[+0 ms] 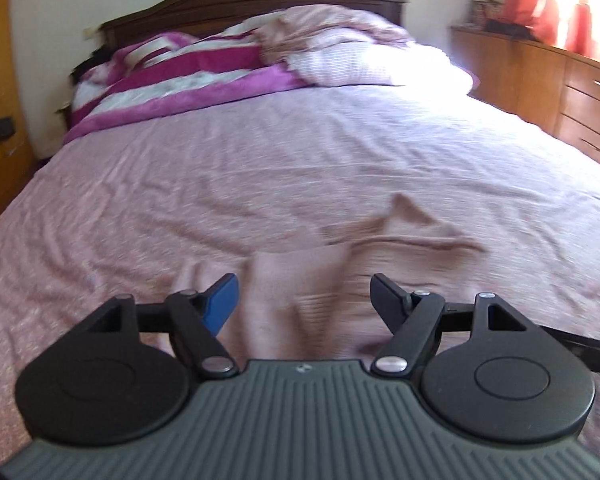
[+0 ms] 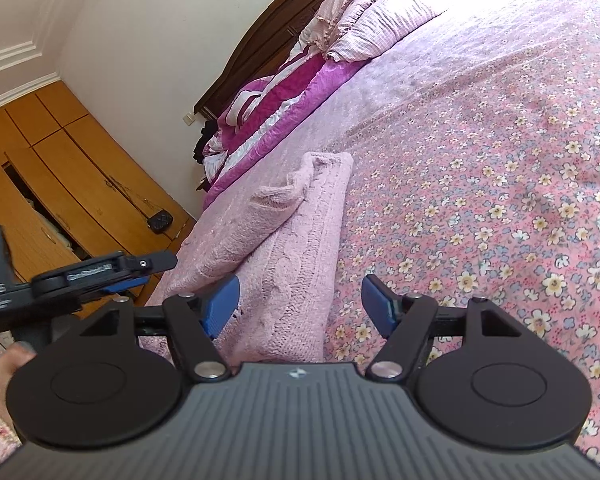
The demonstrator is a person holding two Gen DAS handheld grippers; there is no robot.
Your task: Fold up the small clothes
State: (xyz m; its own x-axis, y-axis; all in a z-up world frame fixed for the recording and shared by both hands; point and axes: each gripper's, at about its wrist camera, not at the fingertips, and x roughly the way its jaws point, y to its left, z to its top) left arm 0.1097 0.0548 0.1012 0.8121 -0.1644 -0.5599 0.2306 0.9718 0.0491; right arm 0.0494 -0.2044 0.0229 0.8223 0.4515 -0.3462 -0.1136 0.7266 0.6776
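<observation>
Pale pink knitted garment, partly folded, on the bed

Pale pink knitted garment (image 2: 296, 248): long strip on the pink floral bedspread (image 2: 500, 200), long axis running away from both grippers. Left gripper (image 1: 304, 300): fingers wide apart, empty, garment just ahead beneath the gap. Right gripper (image 2: 300, 304): fingers wide apart, empty; the strip's near end lies between them, nearer the left finger (image 2: 222, 304), seemingly untouched.

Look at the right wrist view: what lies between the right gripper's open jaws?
The folded pink knitted garment runs between them, lying on the pink floral bedspread; the right gripper is not pressing on it. The right wrist view shows this.
</observation>
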